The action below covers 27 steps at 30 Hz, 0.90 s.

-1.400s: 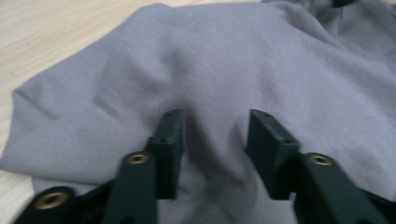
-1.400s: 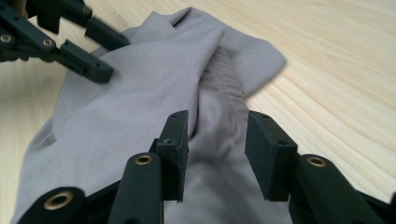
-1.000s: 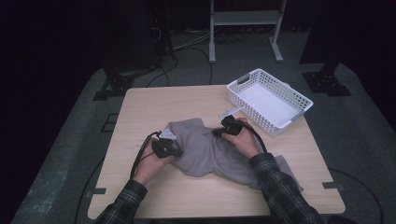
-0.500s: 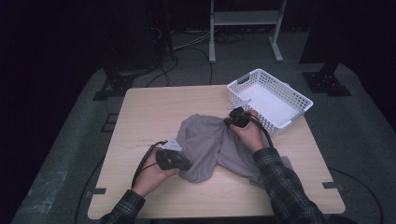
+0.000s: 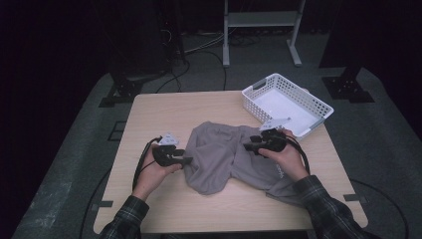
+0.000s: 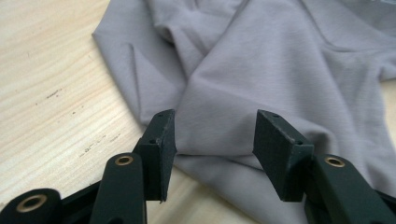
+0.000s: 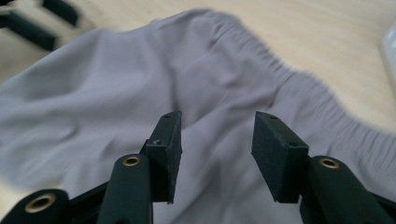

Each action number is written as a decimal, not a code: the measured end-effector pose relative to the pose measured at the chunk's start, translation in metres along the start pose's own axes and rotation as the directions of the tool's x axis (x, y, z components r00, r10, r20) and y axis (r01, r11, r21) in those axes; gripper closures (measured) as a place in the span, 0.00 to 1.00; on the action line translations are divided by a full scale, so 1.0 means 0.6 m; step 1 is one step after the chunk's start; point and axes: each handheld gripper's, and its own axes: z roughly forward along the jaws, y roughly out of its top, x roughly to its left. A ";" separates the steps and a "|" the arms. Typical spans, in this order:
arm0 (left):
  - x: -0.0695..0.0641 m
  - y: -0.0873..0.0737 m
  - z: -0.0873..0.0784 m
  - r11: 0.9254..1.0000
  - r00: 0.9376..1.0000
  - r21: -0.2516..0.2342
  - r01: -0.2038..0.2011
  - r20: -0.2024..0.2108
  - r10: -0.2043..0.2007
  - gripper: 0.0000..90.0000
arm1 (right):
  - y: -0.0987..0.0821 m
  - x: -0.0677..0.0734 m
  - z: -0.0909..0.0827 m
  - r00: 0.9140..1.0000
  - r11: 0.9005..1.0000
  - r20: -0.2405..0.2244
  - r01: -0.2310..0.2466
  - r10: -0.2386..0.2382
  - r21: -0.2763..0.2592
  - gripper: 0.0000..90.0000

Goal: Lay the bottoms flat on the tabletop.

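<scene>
A grey garment (image 5: 224, 159) with an elastic waistband lies crumpled in the middle of the wooden table (image 5: 164, 109). My left gripper (image 5: 186, 160) is at its left edge. In the left gripper view its jaws (image 6: 215, 140) have just been opening; a fold of the cloth (image 6: 280, 60) lies between them, but the pads do not press on it. My right gripper (image 5: 247, 147) hovers over the garment's right part. Its jaws (image 7: 217, 142) have also just been opening, with the cloth (image 7: 116, 93) below them and nothing held.
A white plastic basket (image 5: 304, 91) stands at the table's far right corner, just beyond my right hand. Bare tabletop lies along the left side and far edge. Cables trail from both grippers. A metal stand and floor cables sit beyond the table.
Both grippers, shut on the garment before, pulled it apart and have now let go with jaws open. My right hand came back from the basket toward me; the left shifted slightly.
</scene>
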 end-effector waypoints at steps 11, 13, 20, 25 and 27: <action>0.001 0.004 0.042 0.994 0.995 0.052 -0.098 0.035 0.096 0.66 | -0.049 0.091 -0.026 0.987 0.998 -0.149 0.061 -0.058 0.013 0.53; 0.000 0.004 0.043 0.992 0.995 0.080 -0.099 0.039 0.096 0.79 | -0.049 0.116 -0.016 0.979 0.996 -0.184 0.092 -0.086 0.020 0.53; -0.003 0.004 0.036 0.990 0.996 0.120 -0.071 0.055 0.065 0.99 | -0.037 0.185 0.036 0.953 0.986 -0.265 0.165 -0.148 0.041 0.53; -0.008 0.001 0.035 0.991 0.997 0.120 -0.060 0.060 0.053 0.98 | -0.037 0.234 0.072 0.937 0.972 -0.284 0.227 -0.202 0.059 0.54; -0.012 0.000 0.033 0.991 0.997 0.121 -0.052 0.064 0.044 0.98 | -0.041 0.248 0.082 0.931 0.966 -0.293 0.248 -0.217 0.073 0.54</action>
